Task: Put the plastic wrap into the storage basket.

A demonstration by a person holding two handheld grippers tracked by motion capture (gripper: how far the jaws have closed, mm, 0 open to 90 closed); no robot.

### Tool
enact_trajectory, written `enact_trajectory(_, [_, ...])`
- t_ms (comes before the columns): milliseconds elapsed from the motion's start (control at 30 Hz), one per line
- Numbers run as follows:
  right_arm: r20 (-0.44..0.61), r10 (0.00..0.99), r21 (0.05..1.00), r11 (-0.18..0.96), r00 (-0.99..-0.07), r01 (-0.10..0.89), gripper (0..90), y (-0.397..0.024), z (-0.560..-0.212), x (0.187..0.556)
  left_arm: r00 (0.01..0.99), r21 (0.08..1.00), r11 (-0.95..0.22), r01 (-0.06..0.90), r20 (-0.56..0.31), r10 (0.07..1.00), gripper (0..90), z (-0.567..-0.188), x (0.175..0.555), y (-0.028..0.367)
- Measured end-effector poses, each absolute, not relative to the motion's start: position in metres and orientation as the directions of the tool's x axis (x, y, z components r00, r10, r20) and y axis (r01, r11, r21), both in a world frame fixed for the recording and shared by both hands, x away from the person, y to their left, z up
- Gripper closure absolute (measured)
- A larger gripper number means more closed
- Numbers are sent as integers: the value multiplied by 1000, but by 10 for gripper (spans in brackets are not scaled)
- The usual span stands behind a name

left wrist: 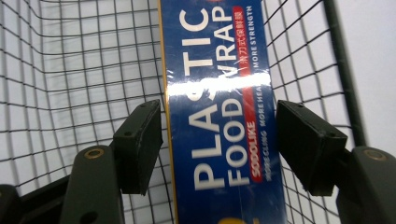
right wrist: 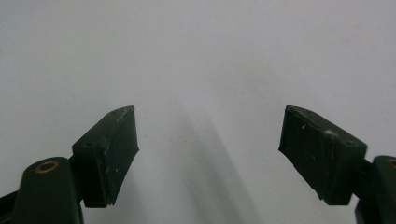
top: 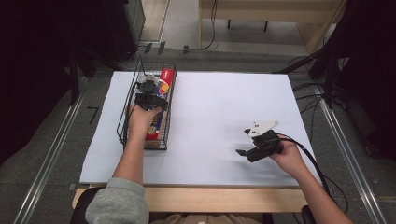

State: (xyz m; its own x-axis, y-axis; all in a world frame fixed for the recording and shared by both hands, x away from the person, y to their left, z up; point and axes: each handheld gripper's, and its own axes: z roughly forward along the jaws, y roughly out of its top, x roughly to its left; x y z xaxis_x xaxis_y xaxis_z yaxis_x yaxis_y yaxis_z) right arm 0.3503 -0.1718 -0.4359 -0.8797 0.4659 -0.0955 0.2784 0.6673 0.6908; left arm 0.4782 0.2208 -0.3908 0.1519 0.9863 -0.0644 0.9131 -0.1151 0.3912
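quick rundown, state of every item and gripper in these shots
plastic food wrap box: sealed in glossy film, lying lengthwise in the basket
wire basket: upright on the table, holding the box
left gripper: open, jaws straddling the box, right jaw clearly off it
right gripper: open over bare white table

White table (top: 210, 140), wire basket (top: 128, 112) at left

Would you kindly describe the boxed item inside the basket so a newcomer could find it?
Find the black wire basket at the white table's left edge. Inside lies a long blue box, lettered PLASTIC FOOD WRAP, between the left gripper's open jaws.
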Motion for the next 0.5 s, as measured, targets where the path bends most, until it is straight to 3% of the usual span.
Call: enact_trajectory(500, [-48, 477, 700, 643, -878, 311, 200, -171, -436, 351, 373, 522, -239, 819, -169, 912, 274, -345, 431, 226])
